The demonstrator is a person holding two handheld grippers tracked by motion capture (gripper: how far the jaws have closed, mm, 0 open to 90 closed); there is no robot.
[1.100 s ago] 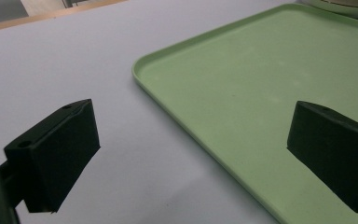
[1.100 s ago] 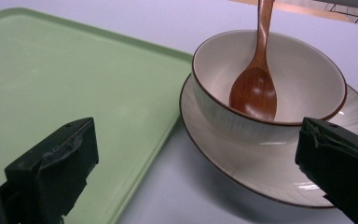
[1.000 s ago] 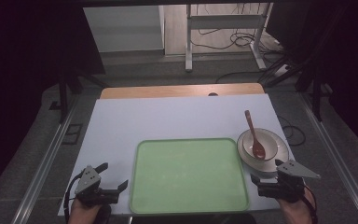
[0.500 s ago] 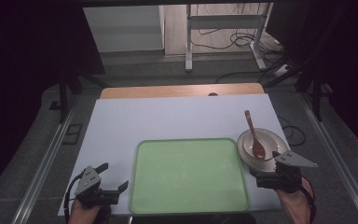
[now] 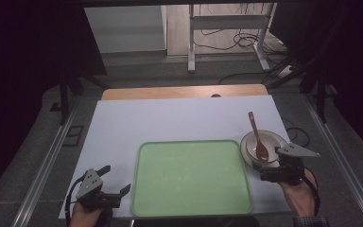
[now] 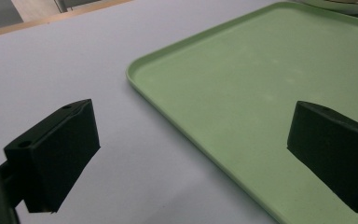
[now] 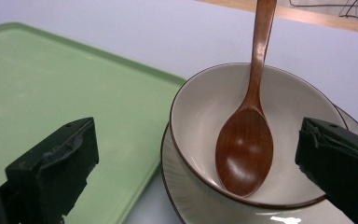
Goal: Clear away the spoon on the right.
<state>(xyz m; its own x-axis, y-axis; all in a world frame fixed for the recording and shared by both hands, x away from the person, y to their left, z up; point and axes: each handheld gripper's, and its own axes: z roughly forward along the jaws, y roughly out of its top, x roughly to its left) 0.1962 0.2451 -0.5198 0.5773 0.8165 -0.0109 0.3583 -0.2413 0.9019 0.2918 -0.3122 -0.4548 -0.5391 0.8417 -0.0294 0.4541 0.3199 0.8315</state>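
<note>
Nothing is yet lifted: the bowl [image 5: 264, 147], with spoon [image 5: 258, 138] inside and apparently on a saucer, sits beside the tray [image 5: 191, 177] near the table's right edge, the right gripper [image 7: 200, 163] jaws apart around it, the left gripper [image 5: 105, 190] spread, empty at the front-left corner.

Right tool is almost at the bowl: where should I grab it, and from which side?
Judging by its pose, take the bowl by its near rim, coming from the person's side. It sits on a plate, so its wall stands clear. Avoid the far rim, where the wooden spoon handle leans. The right tool is open, already straddling it.
</note>
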